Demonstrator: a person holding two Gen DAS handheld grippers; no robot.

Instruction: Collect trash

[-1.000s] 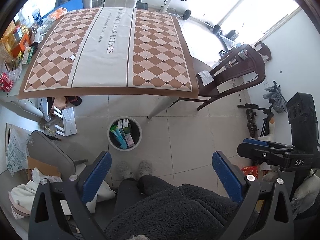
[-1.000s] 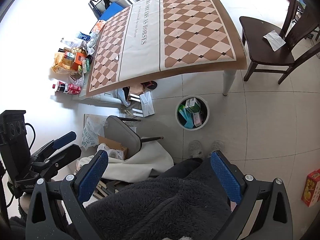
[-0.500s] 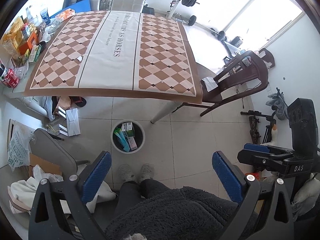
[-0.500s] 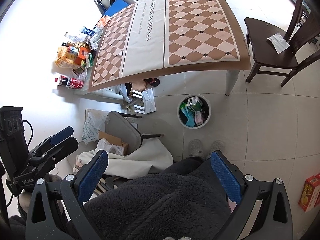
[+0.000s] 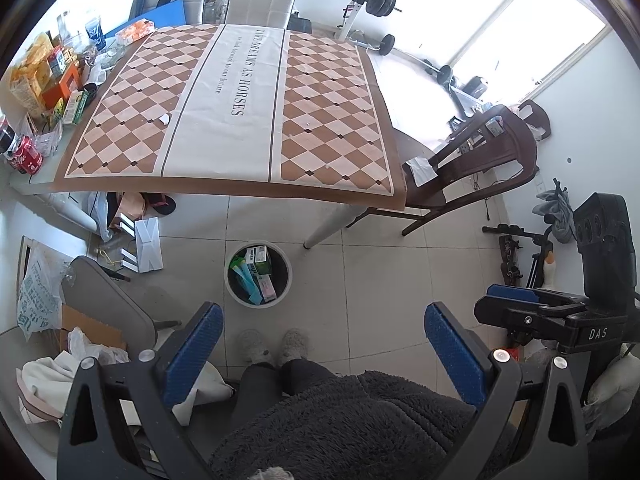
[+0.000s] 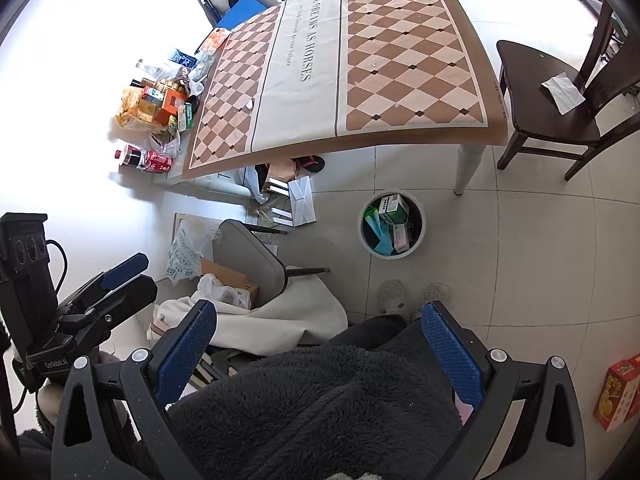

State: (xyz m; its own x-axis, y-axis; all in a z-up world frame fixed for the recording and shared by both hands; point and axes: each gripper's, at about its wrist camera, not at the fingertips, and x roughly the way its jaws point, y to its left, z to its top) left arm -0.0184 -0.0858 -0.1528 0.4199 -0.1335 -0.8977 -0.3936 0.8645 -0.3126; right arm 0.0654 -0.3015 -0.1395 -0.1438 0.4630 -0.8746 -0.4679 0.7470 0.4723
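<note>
Grippers both idle, held high over the floor and looking down past the person's dark fleece: left hand-held gripper (image 5: 320, 340) released, blue pads wide apart and nothing between them; right hand-held gripper (image 6: 320, 336) likewise spread and bare. Waste bin (image 5: 258, 274) stands on the floor tiles just near of the worktop (image 5: 224, 112) edge, close to one white leg, slippered feet (image 5: 274, 346) just behind it. Bin already carries several boxes and packets, a green carton (image 6: 394, 208) uppermost at its far side. Checked cloth on the worktop looks nearly bare; one small white scrap (image 5: 164, 119) lies left of the centre stripe, and a tiny speck sits right of it. Far left end holds a crowd of snack packs, cartons and a red cola bottle (image 6: 146, 159); cannot tell which of these count as trash. White paper (image 6: 562, 87) lies on the seat of the dark wooden chair (image 6: 548, 120) at right. Judgement: collection looks mostly done, leftovers small. For the scrap, come down flat and low, pads straddling it, and pinch at the cloth without dragging the cloth along; thin paper may slip. Carry directly over the bin mouth before letting go.
</note>
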